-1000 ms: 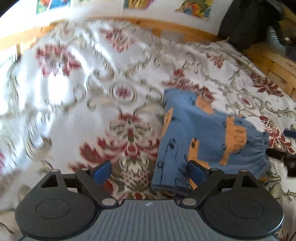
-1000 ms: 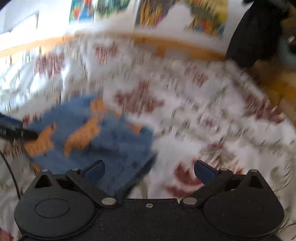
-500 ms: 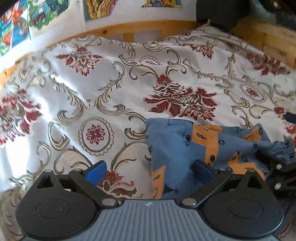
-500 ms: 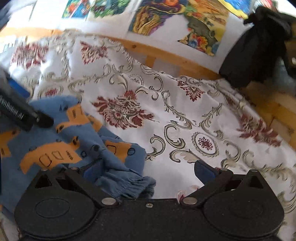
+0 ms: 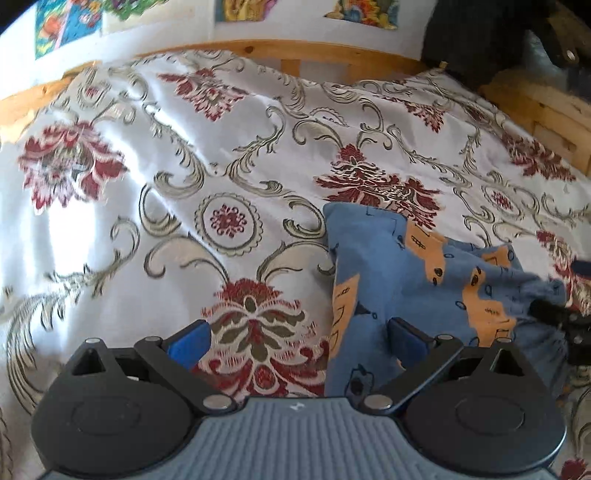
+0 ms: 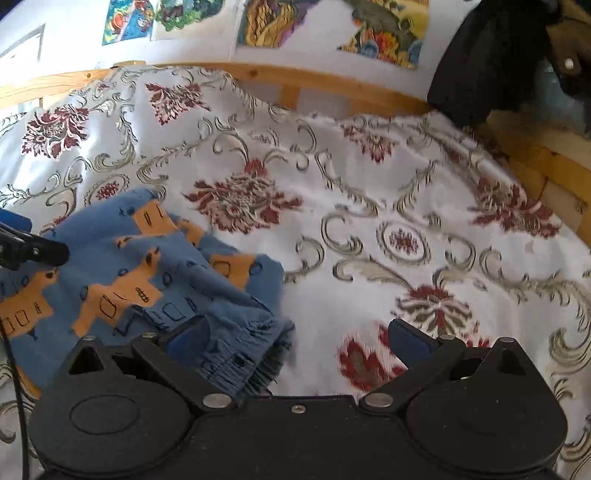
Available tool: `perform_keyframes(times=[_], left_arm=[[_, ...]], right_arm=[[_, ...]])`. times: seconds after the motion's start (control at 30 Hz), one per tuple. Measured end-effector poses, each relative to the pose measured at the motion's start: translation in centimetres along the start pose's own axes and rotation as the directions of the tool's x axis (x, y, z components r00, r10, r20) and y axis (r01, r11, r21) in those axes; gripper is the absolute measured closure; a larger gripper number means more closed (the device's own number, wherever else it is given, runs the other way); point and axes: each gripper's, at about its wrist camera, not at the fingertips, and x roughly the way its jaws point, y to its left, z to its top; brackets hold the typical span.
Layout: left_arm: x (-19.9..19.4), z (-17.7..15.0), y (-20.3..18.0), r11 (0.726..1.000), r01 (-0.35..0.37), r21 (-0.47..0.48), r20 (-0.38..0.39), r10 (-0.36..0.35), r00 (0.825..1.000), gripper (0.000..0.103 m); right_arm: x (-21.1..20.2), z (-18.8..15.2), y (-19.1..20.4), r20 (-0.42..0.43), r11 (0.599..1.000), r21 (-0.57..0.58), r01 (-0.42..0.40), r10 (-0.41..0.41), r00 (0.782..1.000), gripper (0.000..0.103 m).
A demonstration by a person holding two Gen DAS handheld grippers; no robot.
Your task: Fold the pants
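Through the left wrist camera I see my left gripper [image 5: 297, 338] with its jaws spread wide and nothing between them. Its blue left fingertip [image 5: 188, 341] sits over a red flower of the bedspread [image 5: 177, 155]; the right fingertip [image 5: 404, 338] lies over the near edge of the pants [image 5: 413, 266]. Whether that pad touches the cloth I cannot tell. The pants are blue with orange patches, lying bunched and partly folded on the bed at about 3 o'clock from my jaws, with a gathered waistband toward 3 o'clock. At the far right edge, the dark tip of my right gripper [image 5: 561, 317] rests at that waistband end. A wooden bed frame [image 5: 332, 55] runs along 12 o'clock, with colourful pictures [image 5: 66, 22] on the wall above and a dark garment [image 5: 476, 40] at 1 o'clock.

Through the right wrist camera my right gripper [image 6: 297, 338] also has its jaws wide apart, gripping nothing. Its left fingertip [image 6: 188, 338] is over the crumpled waistband of the pants [image 6: 122, 269], which spread toward 9 and 10 o'clock; the right fingertip [image 6: 406, 341] hangs over bare bedspread [image 6: 406, 184]. The left gripper's dark finger [image 6: 37, 251] shows at 9 o'clock, over the far side of the pants. The bed frame [image 6: 351, 88] curves across 12 o'clock, with the pictures [image 6: 384, 33] above it and the dark garment [image 6: 476, 66] at 1 o'clock.
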Motion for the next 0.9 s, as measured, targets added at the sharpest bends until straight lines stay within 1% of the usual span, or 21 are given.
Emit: perform_keyframes(times=[0.07,0.13,0.17,0.27,0.33,0.43,0.57,0.7,0.83,0.9], left_arm=[[0.0,0.1,0.3,0.999,0.001,-0.034,-0.013,-0.002,1.0,0.001],[-0.2,0.1,0.4,0.999,0.0,-0.047,-0.019,-0.001,1.0,0.001],[-0.4,0.1,0.4,0.999,-0.002,-0.045,-0.018,0.001,1.0,0.001],[-0.8,-0.2,0.4,1.0,-0.009,-0.03,-0.017,0.008,1.0,0.0],[-0.9,-0.4,0.4,1.0,-0.01,-0.025,-0.017,0.01,1.0,0.0],[-1.0,-0.8,0.7,1.0,-0.01,-0.024,-0.026,0.009,1.0,0.0],[-1.5,-1.9,1.8,0.999,0.02,-0.04,-0.033,-0.021,0.999,0.0],[-2.0,-3.1,3.3,0.994,0.052,-0.098,-0.023,-0.055,0.998,0.0],[-2.8,-3.2,3.3,0.992,0.031,-0.12,-0.031,-0.035,0.999,0.0],[-3.3,-3.4,3.1,0.992,-0.007,-0.13,-0.041,0.002,0.999,0.0]], right_arm=[[-0.5,0.4,-0.3,0.006,1.0,0.021,0.003,-0.003,1.0,0.001],[-1.5,0.6,-0.2,0.027,1.0,0.005,0.007,-0.008,1.0,0.001],[-2.0,0.6,-0.2,0.031,1.0,-0.004,0.001,-0.001,1.0,0.001],[-3.1,0.4,0.0,0.016,0.998,-0.023,-0.053,0.053,0.998,0.001],[-3.1,0.3,0.4,-0.012,0.996,-0.049,-0.07,0.069,0.998,0.001],[-1.9,-0.1,1.1,-0.09,0.993,-0.096,-0.068,0.06,0.994,0.001],[-1.8,-0.1,0.2,-0.116,0.993,-0.073,-0.092,0.083,0.99,0.001],[-1.9,-0.1,-0.5,-0.137,0.991,-0.065,-0.114,0.105,0.985,0.001],[-2.2,0.0,-0.5,-0.142,0.993,-0.058,-0.099,0.09,0.986,0.001],[-3.2,-0.1,-0.7,-0.132,0.998,-0.042,-0.049,0.043,0.99,0.001]])
